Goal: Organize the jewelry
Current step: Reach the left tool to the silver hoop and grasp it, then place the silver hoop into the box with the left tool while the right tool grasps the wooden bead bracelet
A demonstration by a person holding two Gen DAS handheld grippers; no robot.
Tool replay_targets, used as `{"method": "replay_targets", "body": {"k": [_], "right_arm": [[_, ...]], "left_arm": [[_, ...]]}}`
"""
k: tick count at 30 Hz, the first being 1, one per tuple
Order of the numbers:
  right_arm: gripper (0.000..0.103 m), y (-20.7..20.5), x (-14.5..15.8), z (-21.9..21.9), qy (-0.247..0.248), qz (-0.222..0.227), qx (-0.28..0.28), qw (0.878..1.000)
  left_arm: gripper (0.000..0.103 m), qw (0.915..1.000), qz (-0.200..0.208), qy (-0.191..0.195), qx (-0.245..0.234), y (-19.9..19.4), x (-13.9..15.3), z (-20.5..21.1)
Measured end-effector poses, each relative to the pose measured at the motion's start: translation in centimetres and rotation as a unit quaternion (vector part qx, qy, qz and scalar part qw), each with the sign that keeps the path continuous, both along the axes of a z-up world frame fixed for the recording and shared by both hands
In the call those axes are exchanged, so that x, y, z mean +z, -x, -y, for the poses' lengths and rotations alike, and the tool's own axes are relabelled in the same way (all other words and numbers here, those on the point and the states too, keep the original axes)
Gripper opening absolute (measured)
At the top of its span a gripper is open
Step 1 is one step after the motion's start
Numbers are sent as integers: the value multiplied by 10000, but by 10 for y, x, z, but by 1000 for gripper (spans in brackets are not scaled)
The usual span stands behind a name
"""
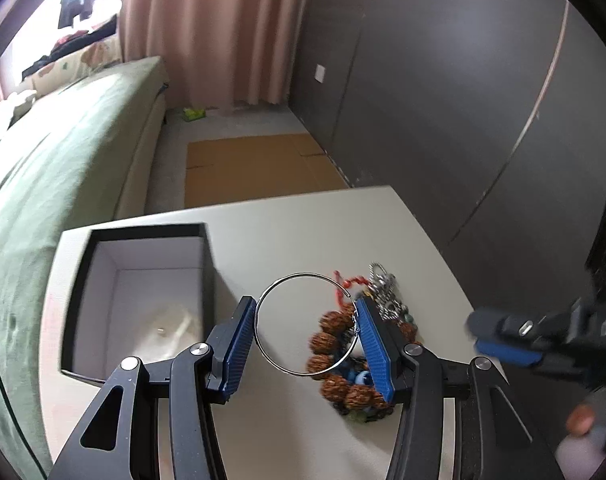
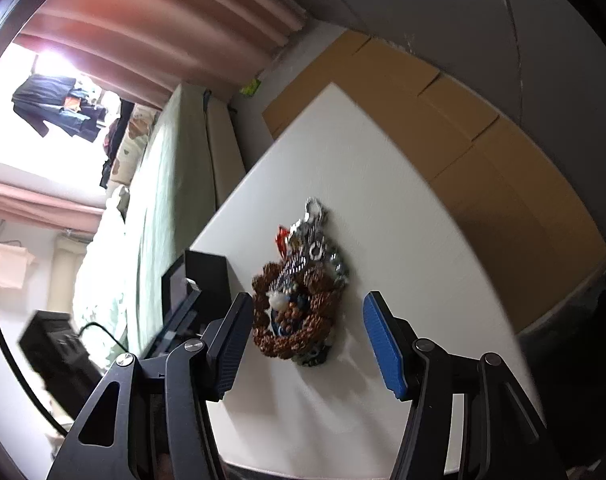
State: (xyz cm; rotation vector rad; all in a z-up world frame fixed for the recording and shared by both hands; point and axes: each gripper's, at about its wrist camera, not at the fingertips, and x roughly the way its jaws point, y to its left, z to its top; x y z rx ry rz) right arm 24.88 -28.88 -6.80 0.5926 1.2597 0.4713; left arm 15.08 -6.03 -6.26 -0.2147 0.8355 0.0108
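My left gripper (image 1: 307, 340) is shut on a thin silver bangle (image 1: 281, 282), its ring spanning between the two blue pads, held above the white table (image 1: 287, 224). A pile of jewelry (image 1: 355, 360) with brown bead bracelets, a silver chain and a red string lies on the table under and right of the left gripper. It also shows in the right wrist view (image 2: 299, 284). An open black box (image 1: 139, 292) with a white inside stands to the left. My right gripper (image 2: 303, 340) is open and empty just before the pile, and shows blurred at the right of the left wrist view (image 1: 503, 336).
A bed with a green cover (image 1: 55, 160) runs along the table's left side. Flat brown cardboard (image 1: 255, 168) lies on the floor beyond the table. A grey wall (image 1: 443, 100) and pink curtains (image 1: 223, 28) stand behind. The black box also shows in the right wrist view (image 2: 205, 280).
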Motion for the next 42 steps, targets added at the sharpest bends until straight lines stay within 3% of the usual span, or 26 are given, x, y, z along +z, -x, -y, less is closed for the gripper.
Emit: {"method": "replay_targets", "body": {"k": [8,13,20,24,32,42], "right_arm": [[56,6,-27,-17,-159,-458,16,9988],[41,6,-42,-28,-257,-665,-12,9975],[30,1,-53,-40,-129,-762,-182,9968],[21,3,-36,-38,-155,-391,-259,9988],[21,12,13,-44,-513,496,-21,9975],[21,18,57,-54,-1061,1380,80,9847]], "left_arm": [[52,9996,98,172,221,15,11,-25],[52,9993,145,205,269,23,16,-36],[52,9988,174,254,383,36,22,-54],[52,9979,158,332,529,45,26,-68],[52,9948,314,482,846,61,35,-94],[52,9908,426,785,1012,59,38,-123]]}}
